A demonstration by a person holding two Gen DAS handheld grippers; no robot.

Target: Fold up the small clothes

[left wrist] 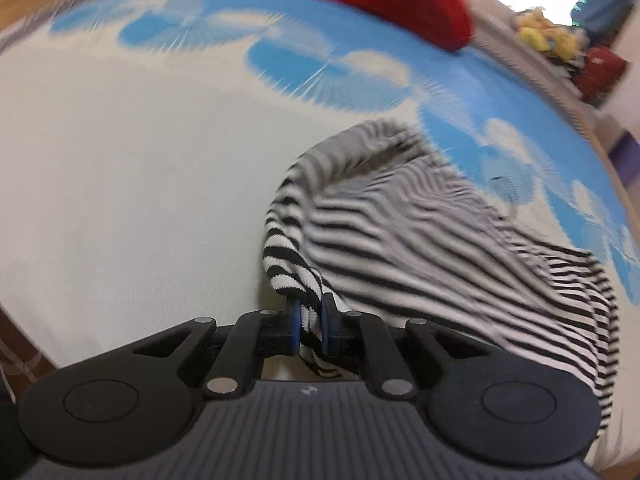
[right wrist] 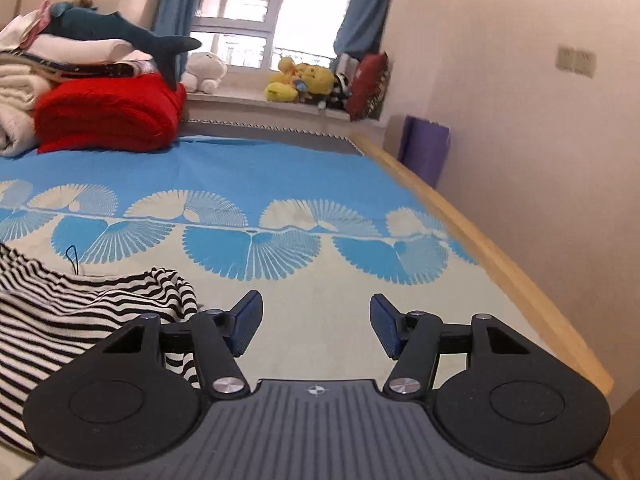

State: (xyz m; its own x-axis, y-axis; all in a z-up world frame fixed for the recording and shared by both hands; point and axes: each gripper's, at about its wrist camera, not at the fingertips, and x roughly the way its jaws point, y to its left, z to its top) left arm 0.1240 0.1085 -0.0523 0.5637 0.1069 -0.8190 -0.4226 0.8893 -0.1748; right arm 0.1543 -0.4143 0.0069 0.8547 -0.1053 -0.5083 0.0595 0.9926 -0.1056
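The fold looks barely begun: the left tongs (left wrist: 309,326) pinch an edge of the rumpled striped garment (left wrist: 420,232) above the bed (left wrist: 120,200), while the right tongs (right wrist: 316,330) stand spread and empty.

A big bed (right wrist: 320,168) had a blue and cream sheet (right wrist: 248,184) with fan shapes on it. At the far left end of the bed lay a folded red blanket (right wrist: 112,112), with cream and white bedding (right wrist: 24,92) piled beside and above it. A dark blue toy shark (right wrist: 116,32) lay on top of that pile. Behind the bed was a window (right wrist: 276,12) with blue curtains (right wrist: 360,4). On the sill sat a white soft toy (right wrist: 204,70), yellow soft toys (right wrist: 300,80) and a red cushion (right wrist: 368,84). A purple mat (right wrist: 426,148) leaned by the wall, right of the bed.
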